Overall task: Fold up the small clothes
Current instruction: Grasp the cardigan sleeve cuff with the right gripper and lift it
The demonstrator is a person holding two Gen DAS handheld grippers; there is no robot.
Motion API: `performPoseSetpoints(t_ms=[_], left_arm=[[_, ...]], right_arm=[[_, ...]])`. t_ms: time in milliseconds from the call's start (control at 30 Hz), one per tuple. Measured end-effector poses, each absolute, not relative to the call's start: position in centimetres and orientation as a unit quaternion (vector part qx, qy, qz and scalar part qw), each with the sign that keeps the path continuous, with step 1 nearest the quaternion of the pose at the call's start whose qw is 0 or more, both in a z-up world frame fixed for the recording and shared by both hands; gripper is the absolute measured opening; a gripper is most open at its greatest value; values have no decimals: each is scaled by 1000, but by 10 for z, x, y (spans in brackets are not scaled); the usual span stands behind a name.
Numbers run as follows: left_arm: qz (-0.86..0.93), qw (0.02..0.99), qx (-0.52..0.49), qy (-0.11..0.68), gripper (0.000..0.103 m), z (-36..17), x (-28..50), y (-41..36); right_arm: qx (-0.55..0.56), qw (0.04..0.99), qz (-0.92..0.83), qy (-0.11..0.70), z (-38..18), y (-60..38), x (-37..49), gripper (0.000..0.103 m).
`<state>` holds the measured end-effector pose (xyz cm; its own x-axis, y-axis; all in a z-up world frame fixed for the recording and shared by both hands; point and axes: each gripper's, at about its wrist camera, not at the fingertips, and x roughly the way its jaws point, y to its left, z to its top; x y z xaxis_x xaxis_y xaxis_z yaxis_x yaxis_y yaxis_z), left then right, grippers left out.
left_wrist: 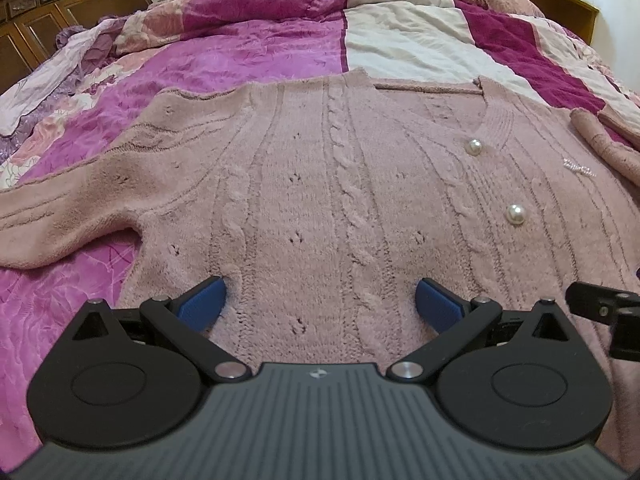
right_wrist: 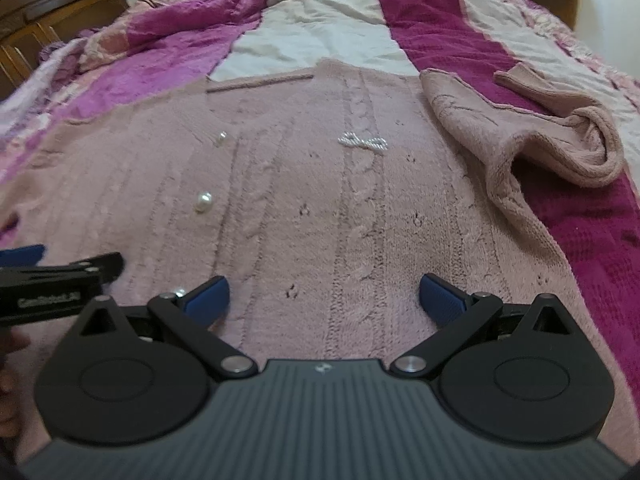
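Cardigan (left_wrist: 320, 184) is pink cable-knit, spread flat, front up, on a patchwork bedspread (left_wrist: 256, 52) of magenta, white and crimson panels; neckline points away from both cameras, hem end nearest the grippers. Two pearl buttons (left_wrist: 515, 214) sit on the placket, one above the other, and a small beaded bow (right_wrist: 363, 142) is stitched on the chest panel to the right of them in the right wrist view. One sleeve (left_wrist: 60, 216) runs out sideways to the left edge of the left wrist view, lying partly on the magenta fabric. Other sleeve (right_wrist: 560, 136) is bunched and curled on the crimson panel at upper right of the right wrist view, cuff end turned back, touching the body only at the shoulder. Left gripper (left_wrist: 321, 304) is low over the lower body of the knit, jaws spread wide with nothing between them; left blue pad (left_wrist: 202, 304) seems to press a small dimple into the fabric, right pad contact unclear. Right gripper (right_wrist: 324, 300) likewise released, jaws wide apart over the knit just to the right of the button line, holding nothing; cannot tell if its pads touch the cloth. Grippers are side by side, each visible at the edge of the other's view. Dark wooden cabinet (left_wrist: 44, 12) stands beyond the bed at upper left, wooden headboard (left_wrist: 560, 0) across the far end.
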<state>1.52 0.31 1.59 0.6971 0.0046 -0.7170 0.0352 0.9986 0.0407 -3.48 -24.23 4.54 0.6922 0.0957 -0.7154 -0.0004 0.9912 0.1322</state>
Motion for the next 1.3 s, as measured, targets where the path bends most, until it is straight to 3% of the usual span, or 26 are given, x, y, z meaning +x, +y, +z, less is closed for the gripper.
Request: performPoseSetpoints(t_ms=[433,1000,1167,1300], left_arm=[[-21,920,24,391,103,63,25,-13],[-2,904,34,427,103,47,39,-12],[-2,900,41,435,103,41,43,-12],[-1,899,41,435,103,40,44,-10]], right_arm=[[55,942,17,331,111,-328,-13,103],[-7,926,-111,360,72,-440,100,103],[-16,923,-89,374,59,-437,118,97],[-16,916,-96,389,49,-441,133,80]])
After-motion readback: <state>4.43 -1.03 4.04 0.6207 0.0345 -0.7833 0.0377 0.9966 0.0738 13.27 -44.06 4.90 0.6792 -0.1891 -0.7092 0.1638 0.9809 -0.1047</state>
